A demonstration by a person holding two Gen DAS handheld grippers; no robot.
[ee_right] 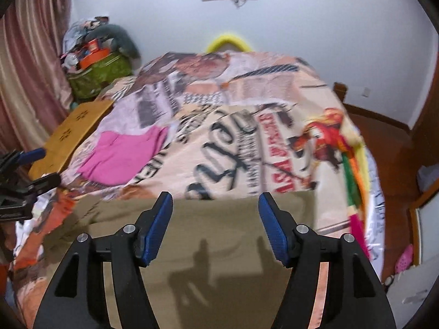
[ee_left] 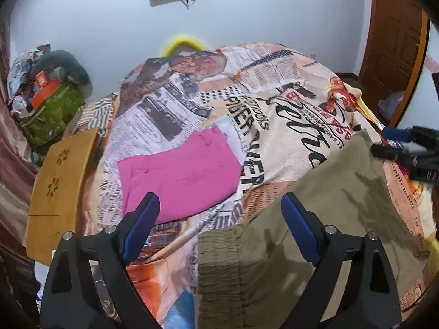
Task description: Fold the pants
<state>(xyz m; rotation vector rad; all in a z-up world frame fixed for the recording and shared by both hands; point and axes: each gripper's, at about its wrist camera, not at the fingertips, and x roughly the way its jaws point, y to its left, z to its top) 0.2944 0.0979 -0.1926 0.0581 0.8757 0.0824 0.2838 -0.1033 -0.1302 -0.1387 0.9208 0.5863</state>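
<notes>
Olive-green pants (ee_left: pixel 315 224) lie flat on the bed's printed cover, their gathered waistband (ee_left: pixel 219 268) at the near left in the left wrist view. They also fill the near part of the right wrist view (ee_right: pixel 219 233). My left gripper (ee_left: pixel 221 205) is open and empty above the waistband's edge. My right gripper (ee_right: pixel 216 205) is open and empty above the pants' far edge; it also shows at the right edge of the left wrist view (ee_left: pixel 406 148).
A folded pink garment (ee_left: pixel 178 175) lies on the bed (ee_left: pixel 274 96) to the left. A wooden stool (ee_left: pixel 60 189) stands beside the bed's left side. A green bag with clutter (ee_left: pixel 52 109) stands by the wall. A wooden door (ee_left: pixel 395 41) is at the right.
</notes>
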